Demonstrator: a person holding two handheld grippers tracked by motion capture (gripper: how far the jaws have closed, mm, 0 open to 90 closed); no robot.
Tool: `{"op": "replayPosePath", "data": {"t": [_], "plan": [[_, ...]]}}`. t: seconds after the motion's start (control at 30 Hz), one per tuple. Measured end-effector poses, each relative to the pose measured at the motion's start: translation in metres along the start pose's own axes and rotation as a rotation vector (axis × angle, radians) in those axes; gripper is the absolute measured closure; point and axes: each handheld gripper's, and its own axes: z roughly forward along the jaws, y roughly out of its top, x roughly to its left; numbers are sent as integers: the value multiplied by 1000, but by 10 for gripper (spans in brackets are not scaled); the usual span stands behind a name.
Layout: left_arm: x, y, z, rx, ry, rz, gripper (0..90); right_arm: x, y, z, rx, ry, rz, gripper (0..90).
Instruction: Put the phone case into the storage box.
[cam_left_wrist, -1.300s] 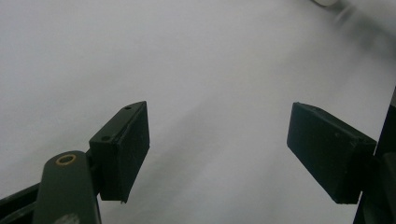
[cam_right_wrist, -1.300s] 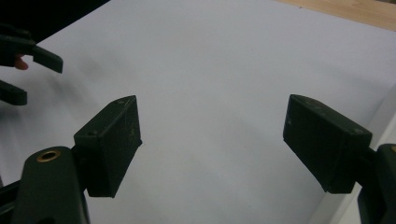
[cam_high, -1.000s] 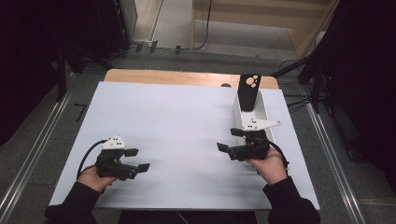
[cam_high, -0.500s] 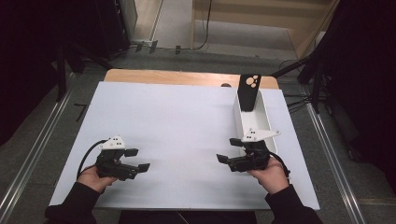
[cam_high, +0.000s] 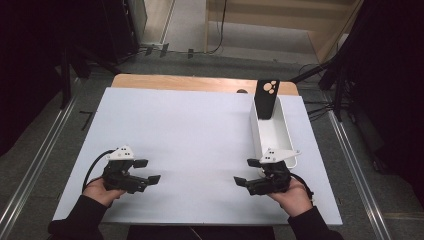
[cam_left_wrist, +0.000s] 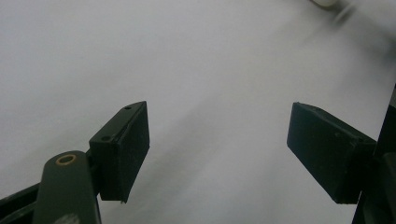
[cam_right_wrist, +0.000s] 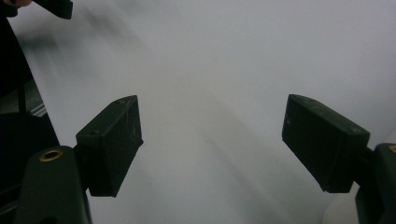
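Note:
My left gripper (cam_high: 150, 170) rests low over the white tabletop (cam_high: 200, 130) at the near left, held in a hand, jaws pointing right. It is open, and in the left gripper view (cam_left_wrist: 217, 149) only bare white surface lies between the pads. My right gripper (cam_high: 243, 171) sits at the near right, jaws pointing left toward the other one. It is open too, with nothing between the pads in the right gripper view (cam_right_wrist: 212, 144). A black phone case (cam_high: 266, 97) with round cut-outs leans upright at the far end of a narrow white tray (cam_high: 255, 135).
The tray runs along the table's right side, its near end just beyond my right gripper. A wooden strip (cam_high: 175, 82) borders the table's far edge. Metal rails (cam_high: 35, 165) flank the table on both sides. A tip of the other gripper (cam_right_wrist: 56, 7) shows in the right gripper view.
The right gripper has drawn back toward the person and a little lower, away from the tray's near end. The left gripper has stayed put.

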Motion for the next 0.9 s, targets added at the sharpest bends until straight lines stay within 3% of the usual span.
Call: {"op": "replayPosePath", "data": {"t": [0.43,0.9], "plan": [[-1,0,0,8,-7,7,210,3,-22,-5,37,15,23,184],[-2,-1,1,11,-13,13,210,-5,-40,-12,71,11,39,183]]}}
